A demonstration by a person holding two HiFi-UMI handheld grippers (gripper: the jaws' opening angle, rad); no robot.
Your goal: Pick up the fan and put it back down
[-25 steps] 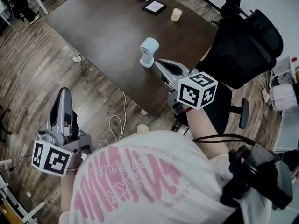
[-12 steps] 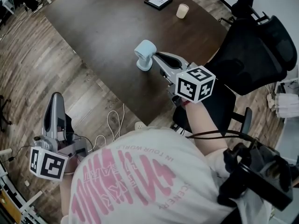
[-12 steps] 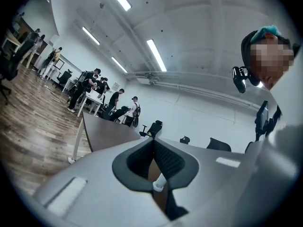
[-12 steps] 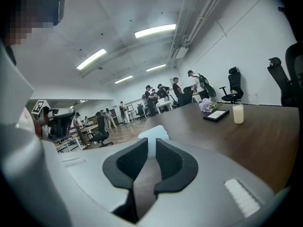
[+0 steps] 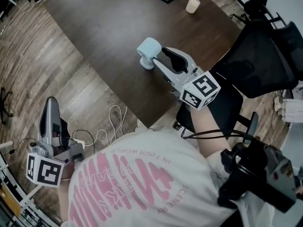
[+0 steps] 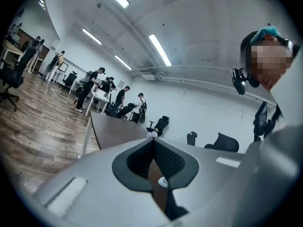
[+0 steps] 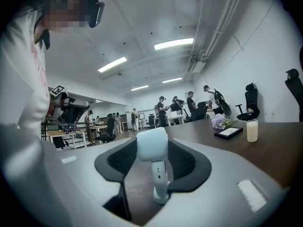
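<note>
Plainly smooth, round-headed pale-blue fan (image 5: pixel 149 48) stands upright on dark wooden table (image 5: pixel 104 22).

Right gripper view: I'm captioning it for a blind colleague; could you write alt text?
A small pale blue fan stands upright on a dark brown table between the grey jaws of the right gripper, which have just been opening and do not press on it. A cream candle and a black-framed picture sit further back.

The black office chair (image 5: pixel 265 56) is cut off at the right edge
</note>
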